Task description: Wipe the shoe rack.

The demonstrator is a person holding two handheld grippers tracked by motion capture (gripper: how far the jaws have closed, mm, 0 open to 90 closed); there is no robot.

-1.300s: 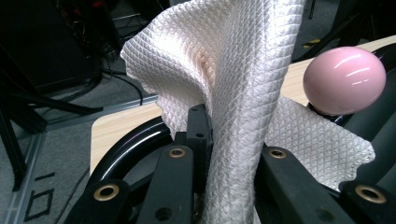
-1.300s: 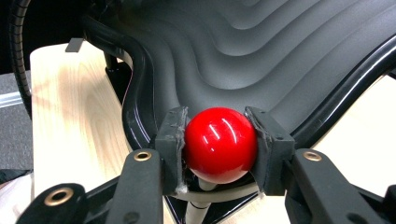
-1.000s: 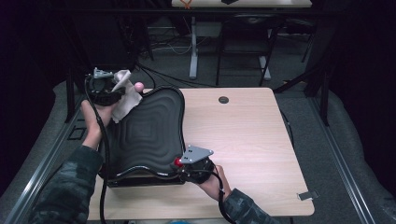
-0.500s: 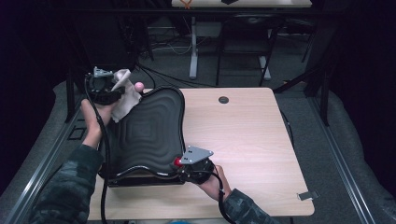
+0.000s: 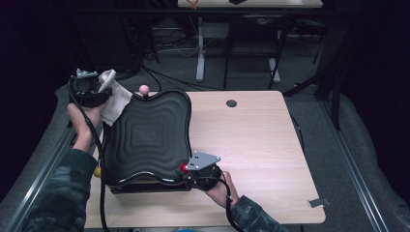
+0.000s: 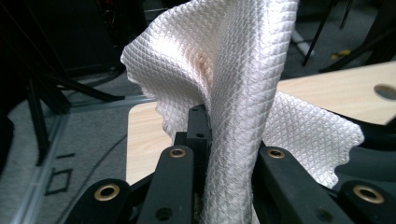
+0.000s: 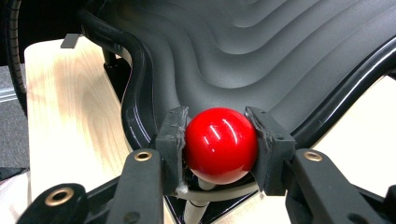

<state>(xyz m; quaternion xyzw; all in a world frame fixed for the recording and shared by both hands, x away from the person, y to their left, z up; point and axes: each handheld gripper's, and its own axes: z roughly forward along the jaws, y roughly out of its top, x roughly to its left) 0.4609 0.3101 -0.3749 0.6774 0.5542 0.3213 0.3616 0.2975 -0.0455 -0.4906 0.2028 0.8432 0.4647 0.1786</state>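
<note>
- The left gripper point(image 6: 212, 154) has its jaws pressed together on a fold of the white waffle-weave cloth point(image 6: 233, 88), which stands up between them and spills out to both sides.
- The pinch should be kept firm, since the loose corners would slip free under any drag across a ribbed surface.
- From the high view, this gripper point(image 5: 89, 92) is held at the far left corner of the black wavy-ribbed tray point(image 5: 145, 140), with the cloth point(image 5: 113, 96) draped just onto the tray's rim.
- The right gripper point(image 7: 219, 144) has its pads clamped on either side of a red ball knob point(image 7: 222, 144) that sits on a pale stem at the tray's near corner.
- That clamp is best left unmoved, as it appears to steady the tray point(image 7: 261, 51) while wiping is done.
- Wiping is judged to be the step in hand; the cloth should be lowered flat so that more than its edge meets the ribs.
- Strokes are better run along the grooves than across them, so the fabric settles into each hollow.
- A pink ball knob point(image 5: 143, 89) at the far edge should be skirted to avoid snagging the cloth.
- The wooden table point(image 5: 261, 145) beside the tray leaves room for the left forearm to sweep.
</note>
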